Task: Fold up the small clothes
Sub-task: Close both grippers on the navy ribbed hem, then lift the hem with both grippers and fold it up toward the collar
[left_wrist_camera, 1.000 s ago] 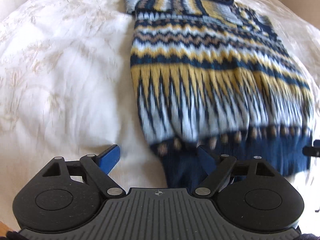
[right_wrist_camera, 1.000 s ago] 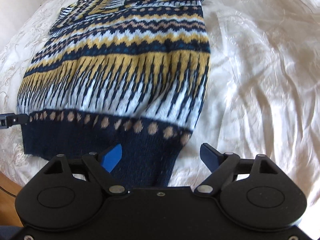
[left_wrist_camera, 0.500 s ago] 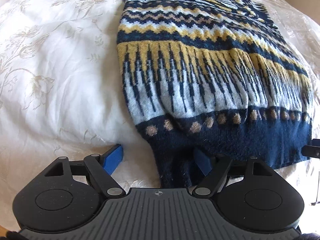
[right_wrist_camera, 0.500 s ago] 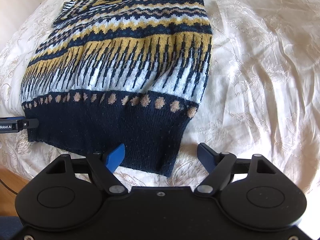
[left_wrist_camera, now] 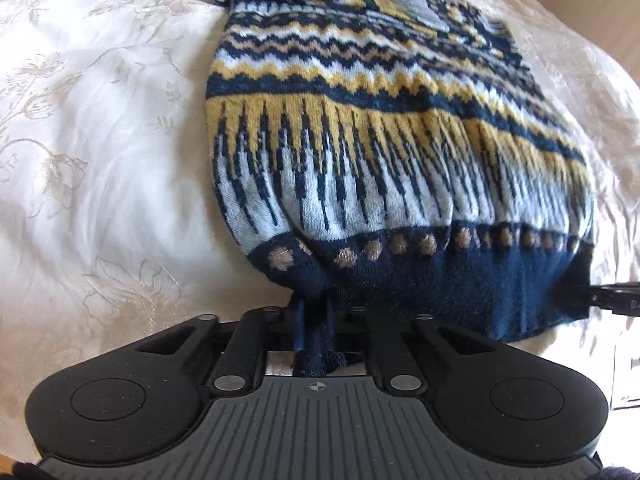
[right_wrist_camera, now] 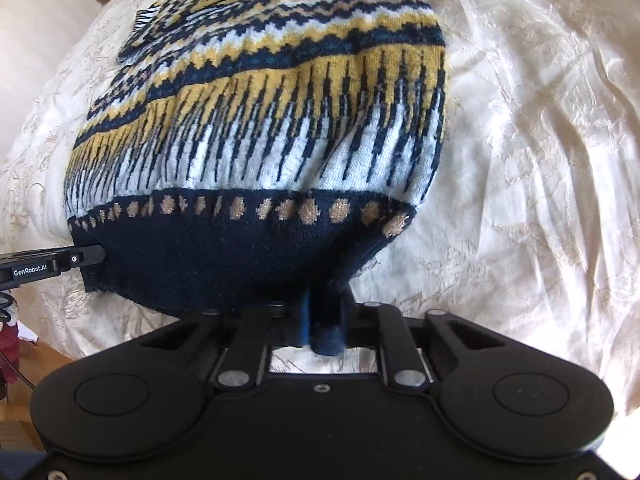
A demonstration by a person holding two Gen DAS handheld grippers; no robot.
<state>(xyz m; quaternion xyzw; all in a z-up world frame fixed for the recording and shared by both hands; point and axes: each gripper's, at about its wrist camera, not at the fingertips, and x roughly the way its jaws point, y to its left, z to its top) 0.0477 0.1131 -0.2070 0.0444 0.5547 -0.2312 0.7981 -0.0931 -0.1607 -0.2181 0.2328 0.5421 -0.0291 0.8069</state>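
My left gripper (left_wrist_camera: 316, 320) and right gripper (right_wrist_camera: 322, 316) have just closed, each clamped on a hem corner of the sweater (left_wrist_camera: 380, 140), which stretches straight away from me across the bed (left_wrist_camera: 100, 160).

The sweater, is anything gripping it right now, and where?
Yes. The left gripper and right gripper each pinch a corner of the sweater's navy hem.

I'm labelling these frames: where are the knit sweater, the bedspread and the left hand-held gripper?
knit sweater (left_wrist_camera: 360, 184): left wrist view, patterned body.
bedspread (right_wrist_camera: 520, 140): right wrist view, bare cream fabric.
left hand-held gripper (left_wrist_camera: 314, 320): left wrist view, between fingertips.
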